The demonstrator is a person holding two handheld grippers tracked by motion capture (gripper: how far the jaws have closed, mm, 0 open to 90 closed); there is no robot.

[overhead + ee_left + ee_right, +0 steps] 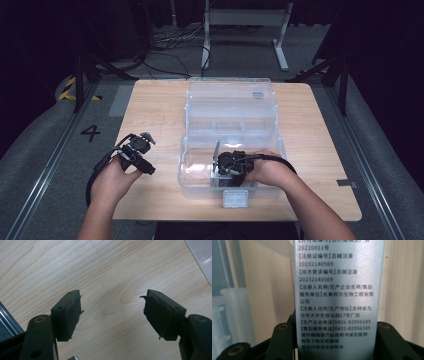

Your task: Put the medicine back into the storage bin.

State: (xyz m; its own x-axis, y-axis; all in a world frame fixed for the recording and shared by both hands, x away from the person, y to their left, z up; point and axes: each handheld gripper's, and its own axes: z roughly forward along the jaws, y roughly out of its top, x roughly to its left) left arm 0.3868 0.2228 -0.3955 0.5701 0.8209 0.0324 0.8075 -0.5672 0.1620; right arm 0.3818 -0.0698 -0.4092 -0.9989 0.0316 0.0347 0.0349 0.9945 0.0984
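High view first: nearest the person, the right gripper (231,165) sits down inside the front half of a clear plastic box (200,182), its jaws closed on a thin silvery packet (216,152) that stands on edge. Right gripper view has that packet (337,290) between the jaws, printed with rows of characters and numbers. Over at the table's left edge the left gripper (139,150) hangs above the wooden table (155,105), jaws spread wide and holding nothing. Farther back, the box's lid (230,100) lies folded open.

Pale wood-grain table (150,110), clear plastic box (230,100), silvery packet (337,290) (black print), black grippers.
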